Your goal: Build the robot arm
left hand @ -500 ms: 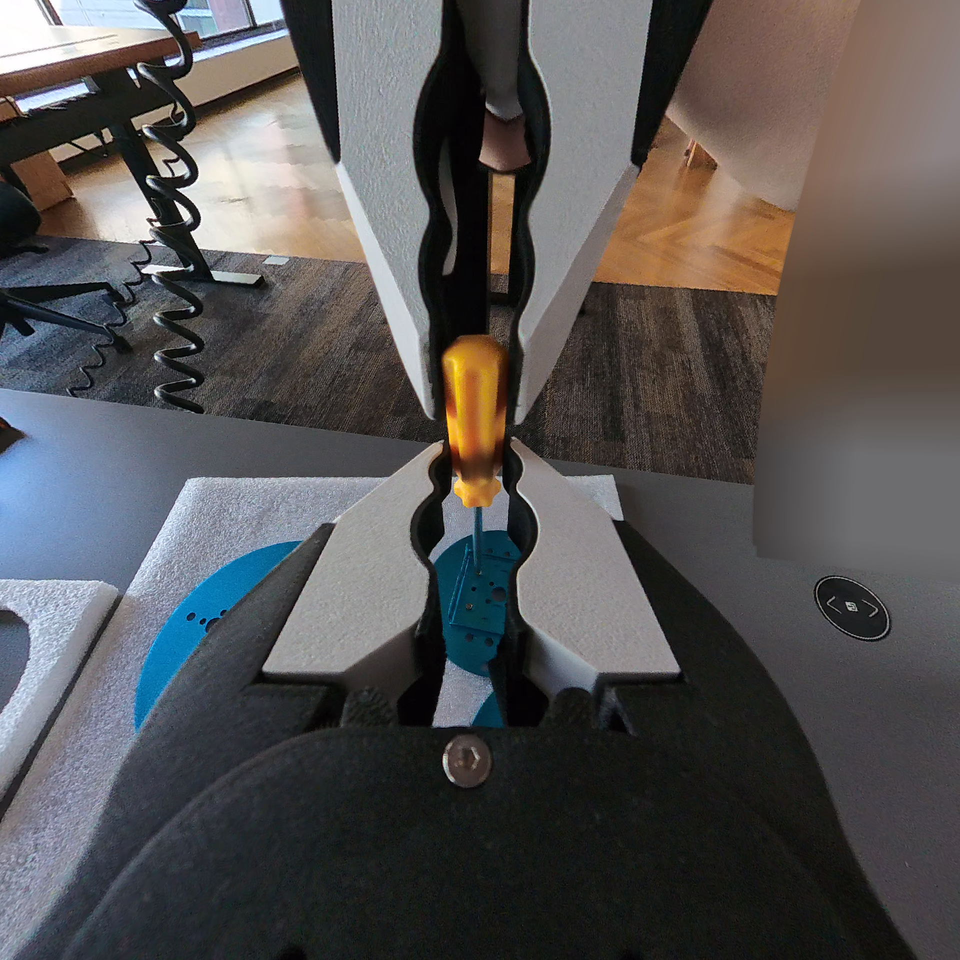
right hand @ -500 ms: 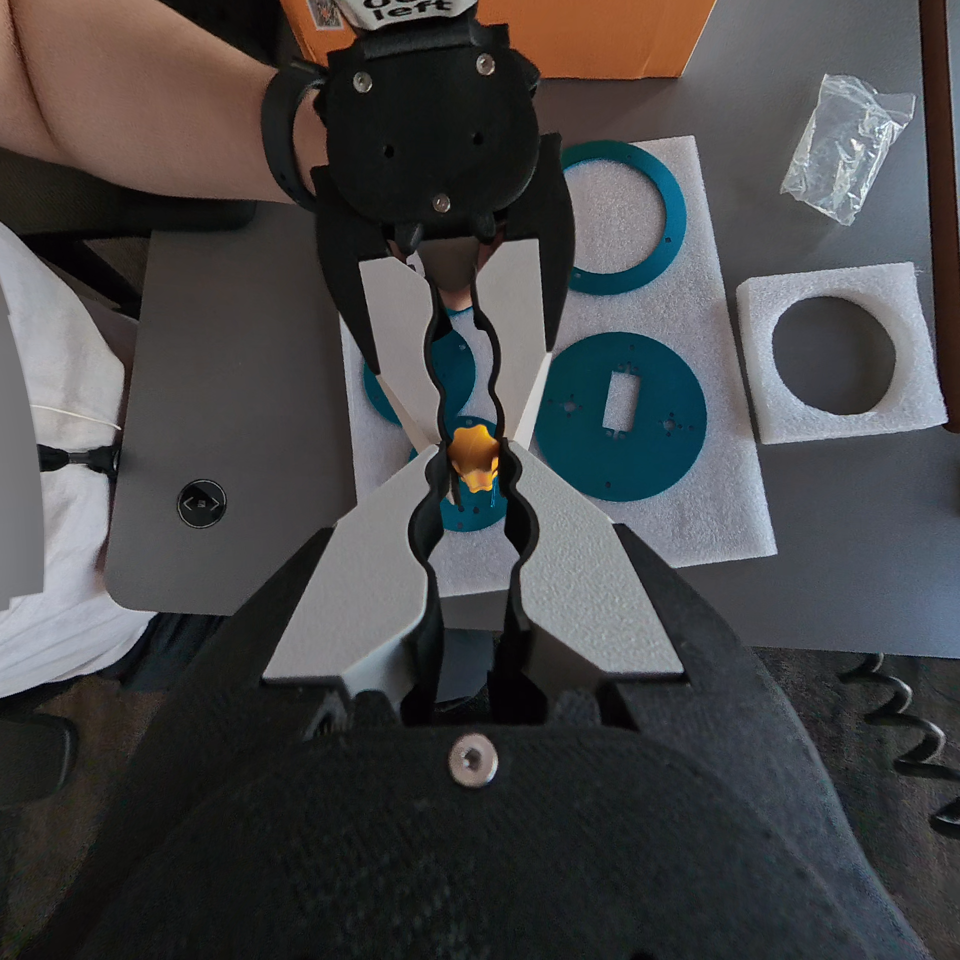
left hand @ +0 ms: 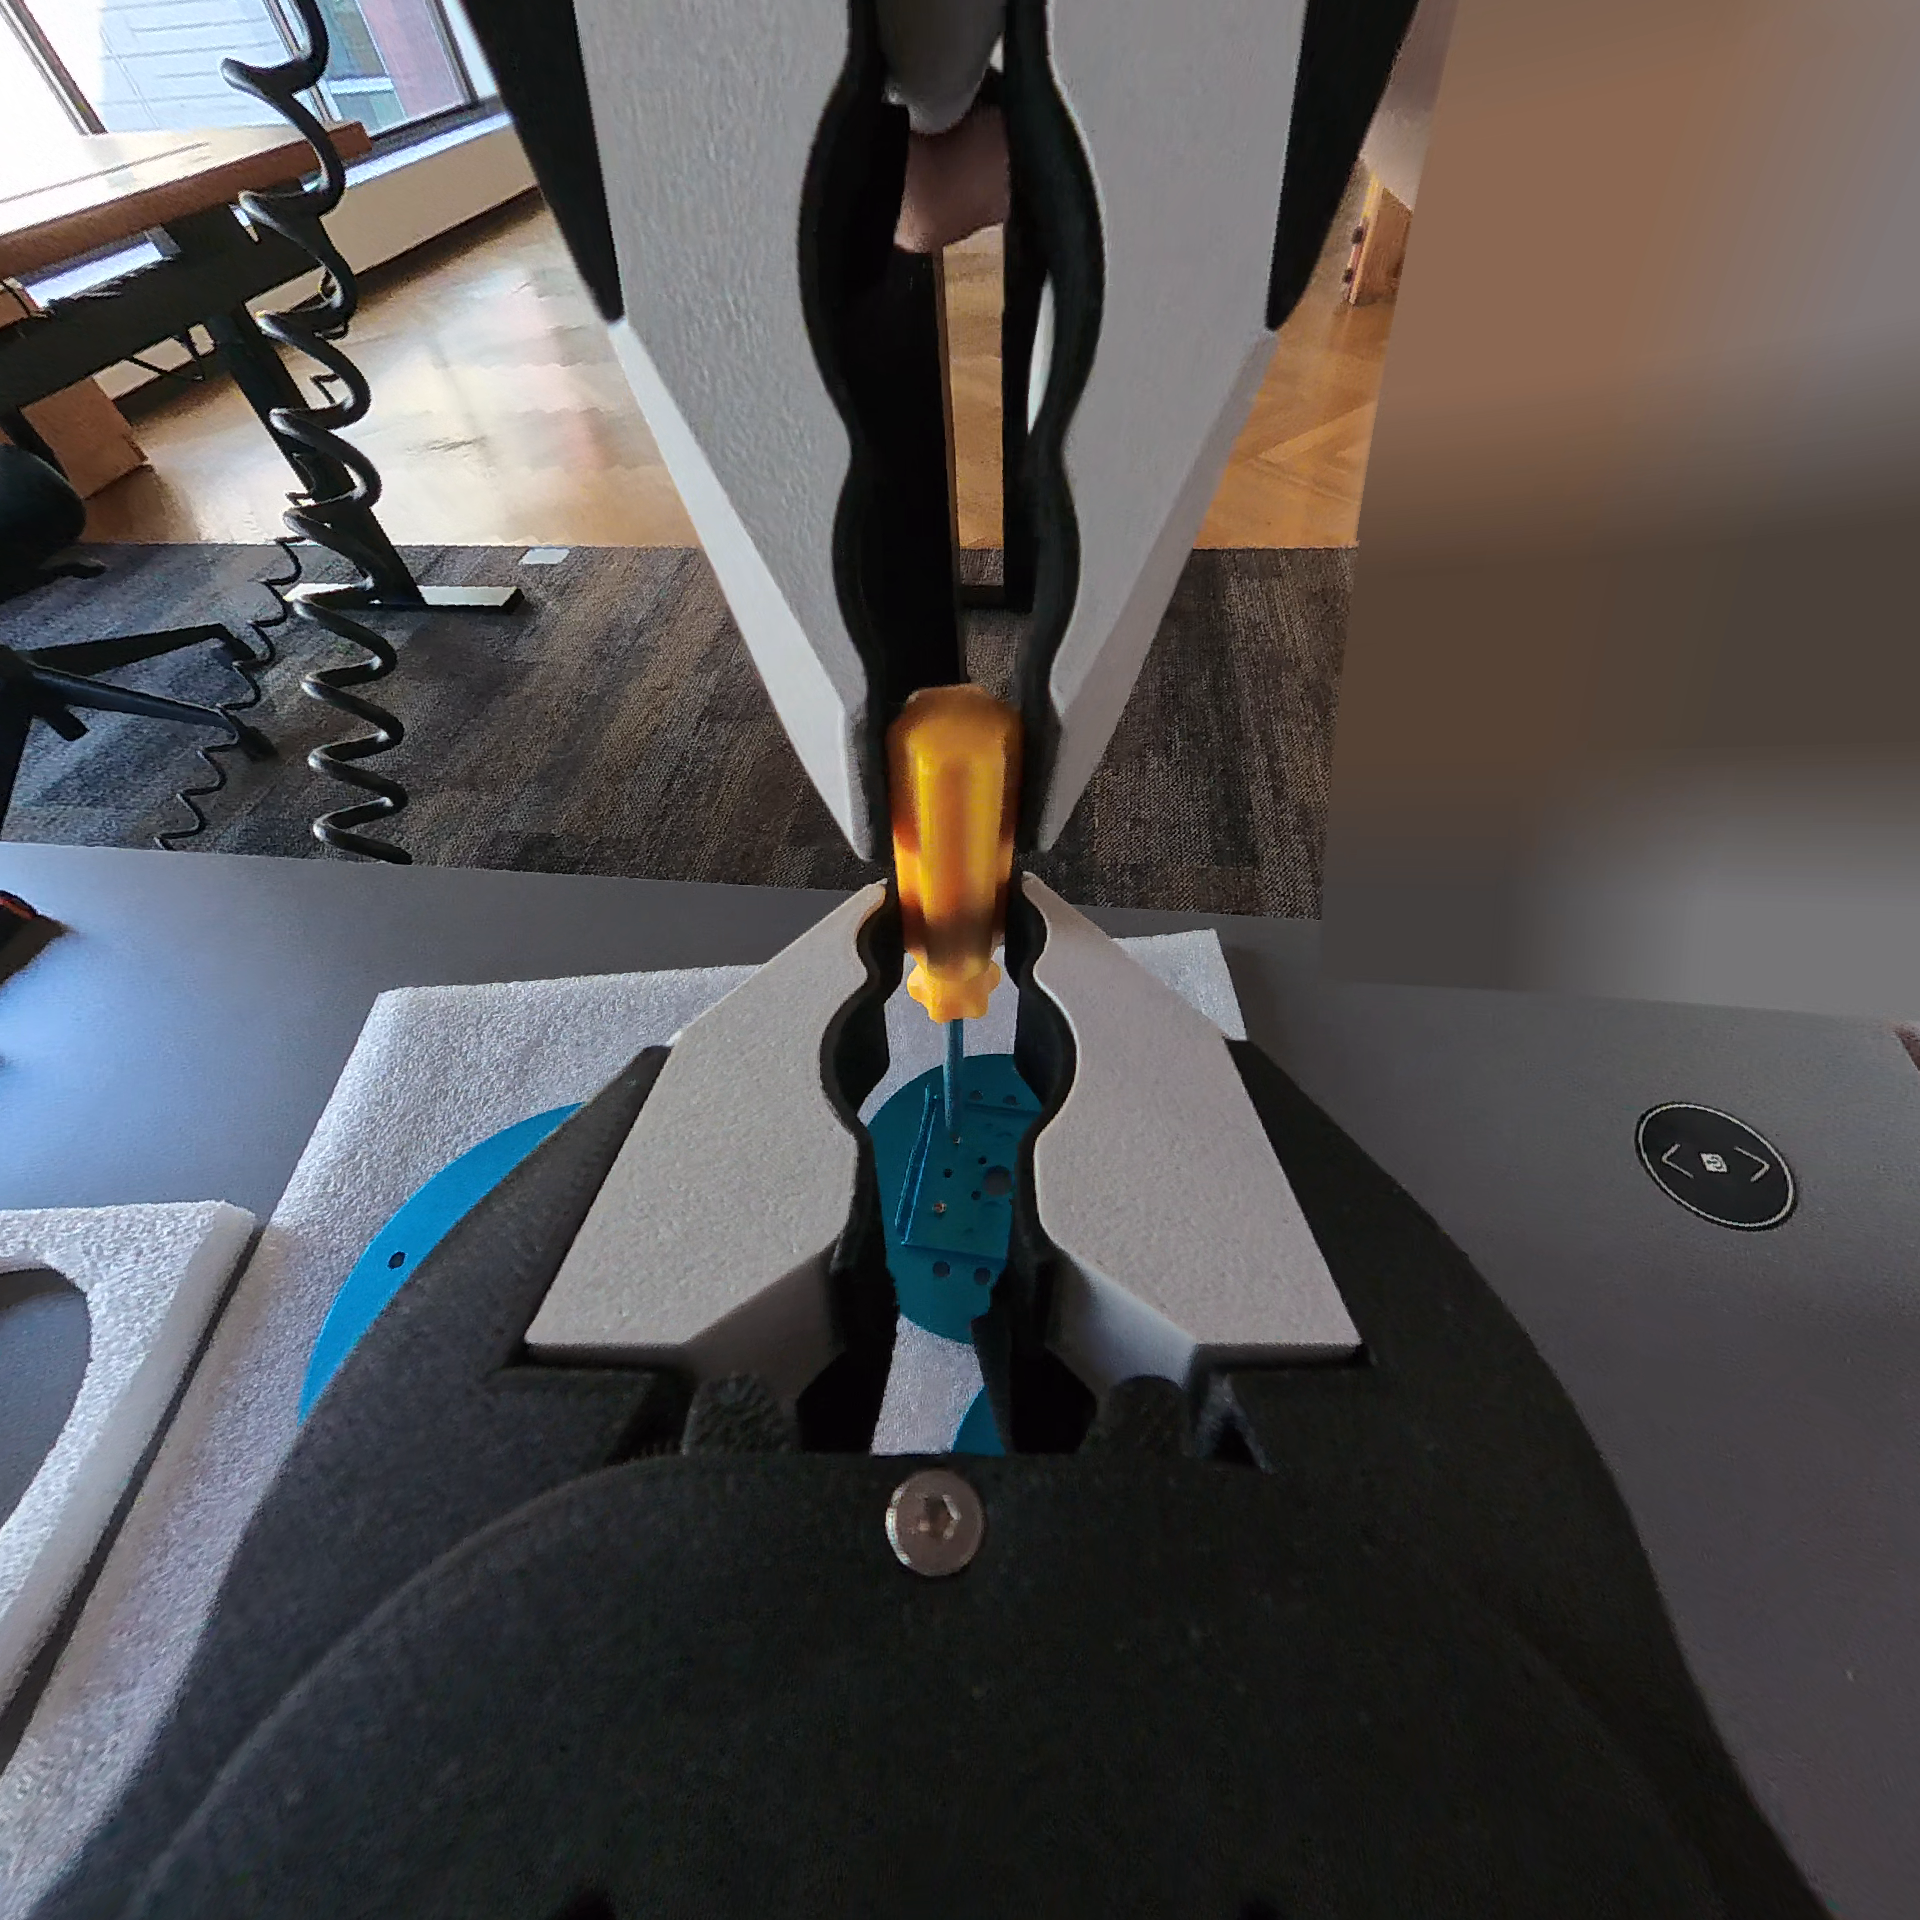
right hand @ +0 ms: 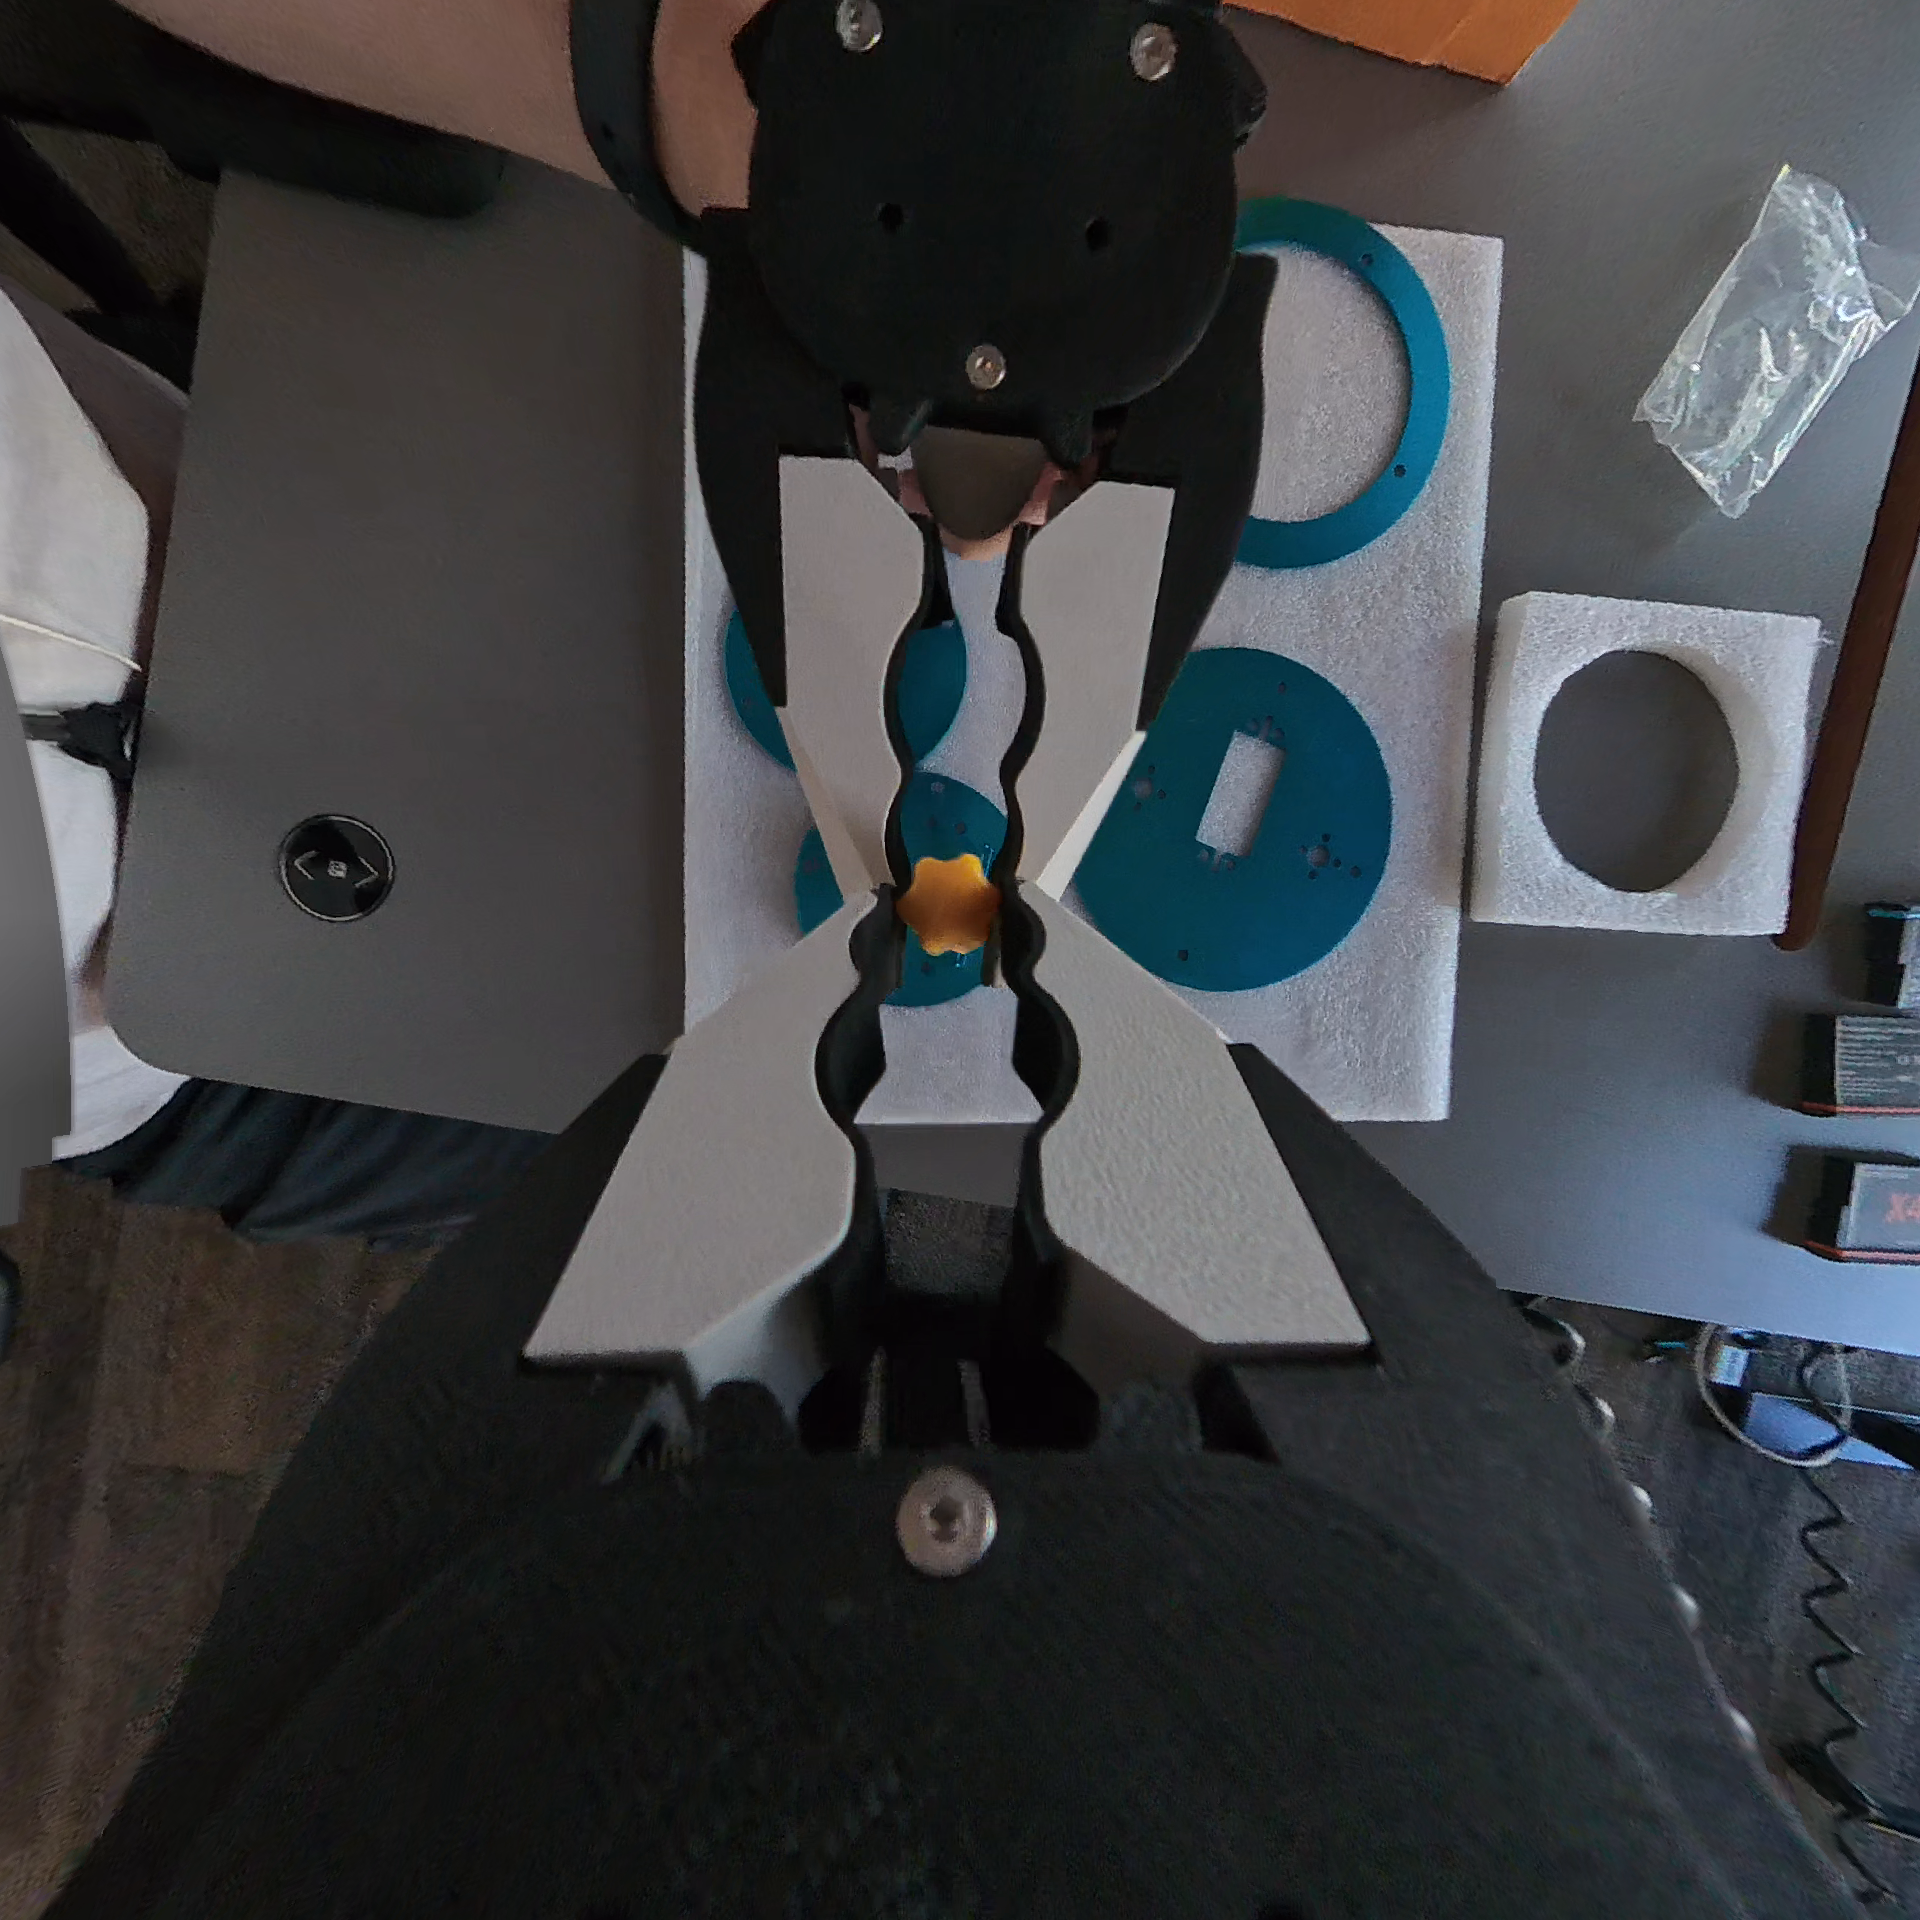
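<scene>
The right gripper (right hand: 948,914) is pointing straight down and pinching the orange handle of a screwdriver (left hand: 948,831), which is standing upright with its thin shaft resting on a small blue perforated bracket (left hand: 961,1195). The left gripper (left hand: 951,904) is reaching in level from the opposite side, its tips also closing against the handle. The bracket is sitting on a blue disc (right hand: 935,821) on a white foam sheet (right hand: 1382,997), beside a larger blue disc (right hand: 1236,831) and a blue ring (right hand: 1413,343).

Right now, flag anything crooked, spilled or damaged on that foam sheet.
Nothing stands out. The blue discs and ring lie flat on the white foam sheet; the screwdriver stands upright on the small bracket.
</scene>
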